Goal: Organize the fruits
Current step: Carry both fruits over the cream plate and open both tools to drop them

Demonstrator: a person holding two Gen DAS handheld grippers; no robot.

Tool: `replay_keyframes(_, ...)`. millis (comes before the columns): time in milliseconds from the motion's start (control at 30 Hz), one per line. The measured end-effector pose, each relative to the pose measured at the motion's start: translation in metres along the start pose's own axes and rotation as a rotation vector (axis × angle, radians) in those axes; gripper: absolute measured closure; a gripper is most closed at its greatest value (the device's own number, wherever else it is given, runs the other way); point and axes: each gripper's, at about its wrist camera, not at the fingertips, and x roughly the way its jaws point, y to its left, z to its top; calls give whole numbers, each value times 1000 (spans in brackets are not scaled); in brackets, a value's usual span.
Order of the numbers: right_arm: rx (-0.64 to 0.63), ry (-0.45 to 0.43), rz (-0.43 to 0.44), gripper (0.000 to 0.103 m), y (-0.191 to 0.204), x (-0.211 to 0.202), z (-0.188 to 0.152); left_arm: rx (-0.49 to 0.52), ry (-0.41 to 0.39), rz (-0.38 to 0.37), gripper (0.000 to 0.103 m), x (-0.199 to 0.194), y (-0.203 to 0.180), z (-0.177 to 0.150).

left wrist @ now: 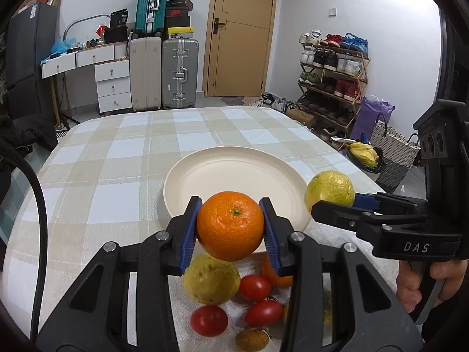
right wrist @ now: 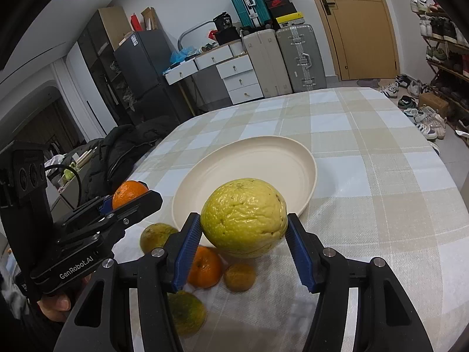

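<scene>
My left gripper (left wrist: 230, 224) is shut on an orange (left wrist: 230, 225), held in the air at the near rim of a cream plate (left wrist: 222, 173). My right gripper (right wrist: 244, 234) is shut on a large yellow-green fruit (right wrist: 244, 218), also lifted just short of the plate (right wrist: 263, 161). Each gripper shows in the other's view: the right one (left wrist: 331, 199) with its yellow-green fruit (left wrist: 329, 190) at the plate's right, the left one (right wrist: 133, 199) with its orange (right wrist: 129, 193) at the plate's left. The plate holds nothing.
On a white towel (right wrist: 293, 278) below the grippers lie more fruits: a second yellow-green one (left wrist: 209, 278), red tomatoes (left wrist: 254, 287), an orange (right wrist: 205, 267) and small greenish citrus (right wrist: 155, 236). The checked tablecloth (left wrist: 117, 152) stretches beyond the plate. A person's hand (left wrist: 425, 281) grips the right handle.
</scene>
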Motion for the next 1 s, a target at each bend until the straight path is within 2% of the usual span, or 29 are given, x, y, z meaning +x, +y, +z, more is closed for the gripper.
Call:
replay_keyframes(367, 11, 48, -25, 44, -11, 31, 9, -14, 58, 19, 66, 41, 8, 4)
replay_keyframes(800, 12, 56, -34, 43, -13, 34, 13, 4, 83, 26, 66, 58, 5, 3)
replay_keyframes(833, 14, 47, -33, 42, -13, 31, 13, 2, 79, 27, 66, 58, 5, 2)
replay_keyframes(933, -2, 22, -38, 31, -10, 24, 13, 0, 70, 27, 65, 54, 7, 1)
replay_keyframes(967, -10, 12, -44, 30, -9, 21, 12, 0, 66, 26, 62, 51, 8, 1)
replay_keyframes(1000, -16, 7, -53, 30, -7, 18, 12, -4, 60, 26, 53, 47, 9, 1)
